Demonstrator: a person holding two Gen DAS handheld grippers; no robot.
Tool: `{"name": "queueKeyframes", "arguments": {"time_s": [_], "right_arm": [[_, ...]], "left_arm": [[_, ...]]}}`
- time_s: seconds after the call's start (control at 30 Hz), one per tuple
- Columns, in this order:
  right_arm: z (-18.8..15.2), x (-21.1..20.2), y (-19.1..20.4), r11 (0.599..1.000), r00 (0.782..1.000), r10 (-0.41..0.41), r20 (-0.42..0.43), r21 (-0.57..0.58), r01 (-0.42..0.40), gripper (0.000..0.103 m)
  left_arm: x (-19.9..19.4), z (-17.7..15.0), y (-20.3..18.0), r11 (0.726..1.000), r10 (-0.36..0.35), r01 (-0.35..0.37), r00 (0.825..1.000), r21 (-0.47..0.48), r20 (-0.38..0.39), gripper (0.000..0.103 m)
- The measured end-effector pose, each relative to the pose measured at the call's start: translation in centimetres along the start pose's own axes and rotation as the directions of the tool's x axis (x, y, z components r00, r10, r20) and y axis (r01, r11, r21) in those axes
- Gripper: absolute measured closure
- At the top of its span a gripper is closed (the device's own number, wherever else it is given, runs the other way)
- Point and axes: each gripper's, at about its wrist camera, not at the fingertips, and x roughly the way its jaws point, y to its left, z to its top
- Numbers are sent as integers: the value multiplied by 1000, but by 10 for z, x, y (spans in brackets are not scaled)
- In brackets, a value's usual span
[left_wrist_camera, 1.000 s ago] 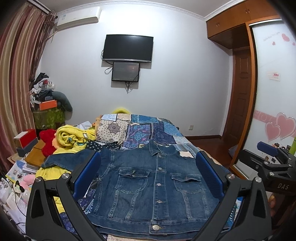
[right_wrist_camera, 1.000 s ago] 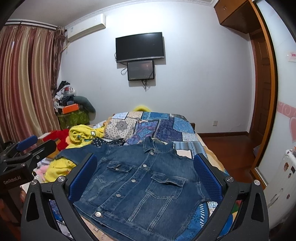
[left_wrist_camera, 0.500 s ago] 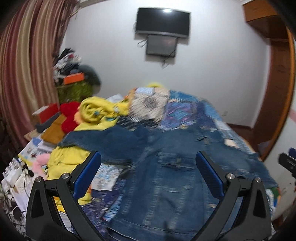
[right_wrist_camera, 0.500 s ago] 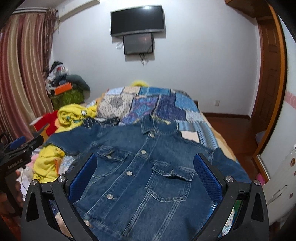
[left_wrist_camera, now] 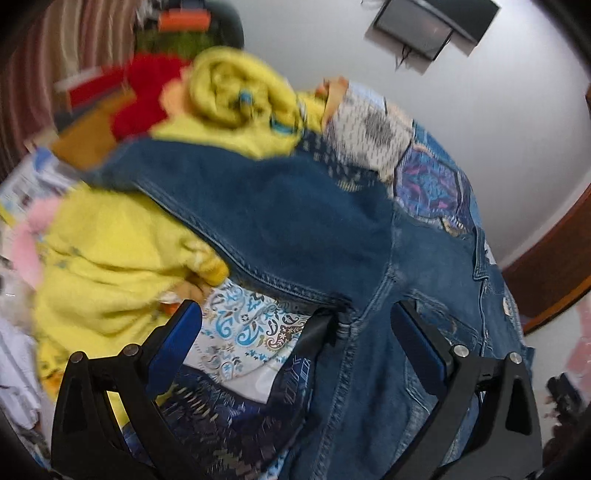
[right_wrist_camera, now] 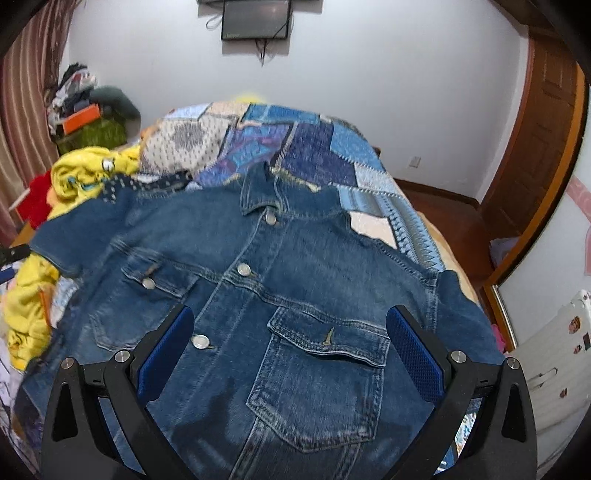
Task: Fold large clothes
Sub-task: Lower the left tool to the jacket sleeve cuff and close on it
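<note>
A blue denim jacket (right_wrist_camera: 295, 266) lies flat, front up and buttoned, on a patchwork bed. In the left wrist view its left sleeve (left_wrist_camera: 280, 206) stretches out to the left toward yellow clothes. My left gripper (left_wrist_camera: 295, 332) is open and hovers low over the jacket's left armpit seam, blue pads either side of it. My right gripper (right_wrist_camera: 290, 336) is open above the jacket's chest pocket (right_wrist_camera: 325, 376), holding nothing.
A patchwork quilt (right_wrist_camera: 317, 147) covers the bed. Yellow clothes (left_wrist_camera: 110, 258) and a red item (left_wrist_camera: 147, 88) are piled at the bed's left side. A wall TV (right_wrist_camera: 255, 18) hangs behind. A wooden door (right_wrist_camera: 546, 122) and a white cabinet (right_wrist_camera: 554, 362) stand to the right.
Both grippers have dropped lower and closer to the jacket. The left one has swung left and tilted toward the sleeve and armpit. Both stay open.
</note>
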Motion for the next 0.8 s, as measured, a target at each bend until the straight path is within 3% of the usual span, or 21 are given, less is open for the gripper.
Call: {"name": "queueKeyframes", "arguments": {"time_s": [0.1, 0.23, 0.37, 0.6, 0.67, 0.73, 0.77, 0.8], "right_arm": [[2, 13, 0, 1000, 999, 6, -36, 0, -6, 0], [4, 30, -1, 1000, 997, 6, -79, -1, -6, 0], [5, 40, 0, 1000, 994, 16, -106, 7, -15, 0], [6, 42, -2, 999, 993, 30, -113, 16, -28, 0], [7, 40, -2, 999, 993, 31, -111, 17, -29, 0], [8, 36, -3, 999, 994, 31, -103, 14, -29, 0], [9, 34, -3, 999, 995, 31, -98, 13, -30, 0], [10, 31, -4, 999, 995, 32, -90, 13, -31, 0]], "left_arm": [[31, 7, 17, 997, -44, 39, 996, -66, -79, 0], [69, 15, 31, 985, -124, 105, 981, -135, -148, 13], [98, 21, 40, 977, -144, 111, 973, -182, -180, 24], [116, 34, 37, 992, -32, 13, 987, -123, -156, 42], [112, 36, 22, 998, 20, -28, 990, -51, -137, 64], [104, 39, 5, 995, 92, -88, 990, 39, -103, 79], [99, 40, -6, 985, 149, -143, 987, 95, -67, 90], [92, 41, -20, 963, 221, -218, 975, 157, -1, 94]]}}
